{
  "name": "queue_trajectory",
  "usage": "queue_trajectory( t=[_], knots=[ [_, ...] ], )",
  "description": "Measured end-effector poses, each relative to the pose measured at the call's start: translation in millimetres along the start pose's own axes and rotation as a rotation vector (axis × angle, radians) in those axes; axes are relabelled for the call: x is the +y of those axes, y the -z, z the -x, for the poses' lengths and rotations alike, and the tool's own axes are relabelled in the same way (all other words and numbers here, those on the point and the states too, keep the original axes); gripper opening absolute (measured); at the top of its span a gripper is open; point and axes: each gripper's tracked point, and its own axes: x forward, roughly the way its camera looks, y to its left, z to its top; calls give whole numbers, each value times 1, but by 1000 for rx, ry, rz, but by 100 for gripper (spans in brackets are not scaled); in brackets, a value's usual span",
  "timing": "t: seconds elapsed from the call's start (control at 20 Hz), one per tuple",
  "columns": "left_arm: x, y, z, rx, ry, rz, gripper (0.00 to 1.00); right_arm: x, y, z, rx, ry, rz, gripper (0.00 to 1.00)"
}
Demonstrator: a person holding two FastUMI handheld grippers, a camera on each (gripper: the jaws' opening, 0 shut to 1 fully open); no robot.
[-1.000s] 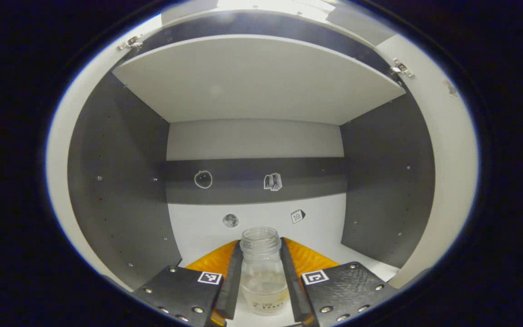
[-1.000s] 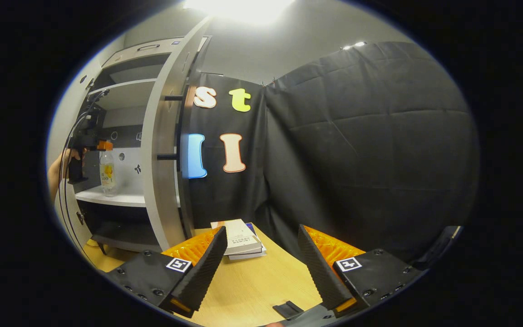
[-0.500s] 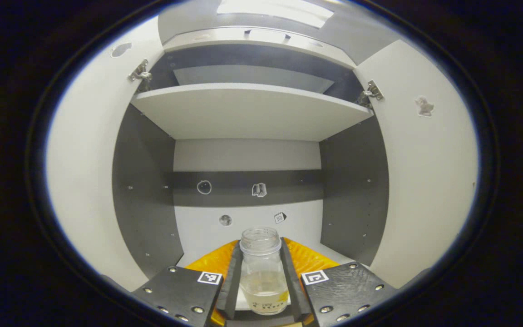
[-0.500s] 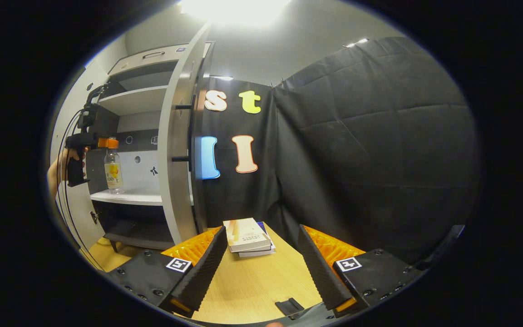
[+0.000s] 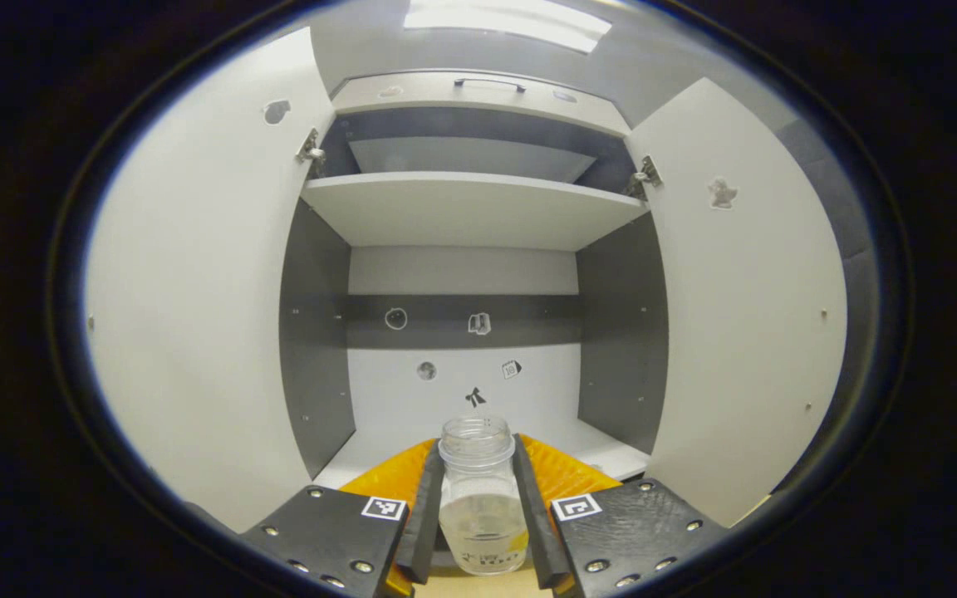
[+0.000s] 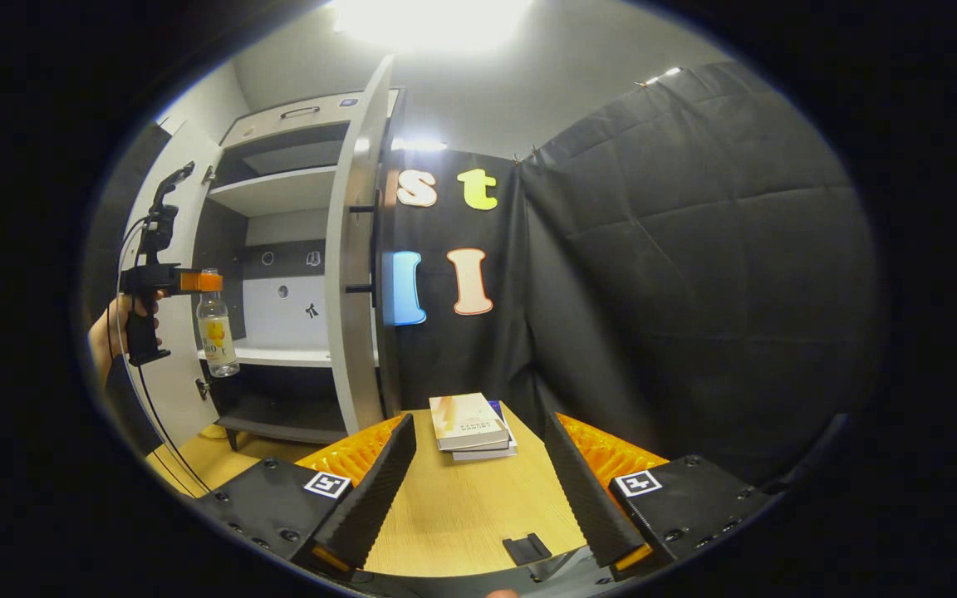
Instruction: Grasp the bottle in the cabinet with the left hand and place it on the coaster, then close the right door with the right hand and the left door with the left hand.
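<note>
Clear bottle (image 5: 481, 498) is clamped at the neck in my left gripper (image 5: 478, 507), hanging upright just outside the cabinet (image 5: 462, 208); my right gripper (image 6: 478, 490) waits spread over the table (image 6: 462, 515)

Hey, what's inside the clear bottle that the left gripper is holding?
The clear plastic bottle has no cap, and a little pale liquid sits in its lower part. The left gripper has its jaws closed on the bottle's sides, and they cover the edges of the liquid.
</note>
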Motion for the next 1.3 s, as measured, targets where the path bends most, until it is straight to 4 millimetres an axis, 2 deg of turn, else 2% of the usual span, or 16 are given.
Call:
queue_trajectory(
  t=[0.1,0.35,0.55,0.95,1.3],
  knots=[
    [-3,6,15,2,-1,10,48,0,3,8,3,-16,0,99],
    [-8,27,43,17,1,0,49,1,7,22,-3,-45,1,99],
    [-10,53,63,40,3,13,48,7,15,30,13,-66,-22,99],
    [-8,115,93,96,-3,59,49,7,22,41,28,-84,-1,99],
    [-13,172,112,122,-8,64,49,9,22,41,32,-104,10,99]
  ],
)
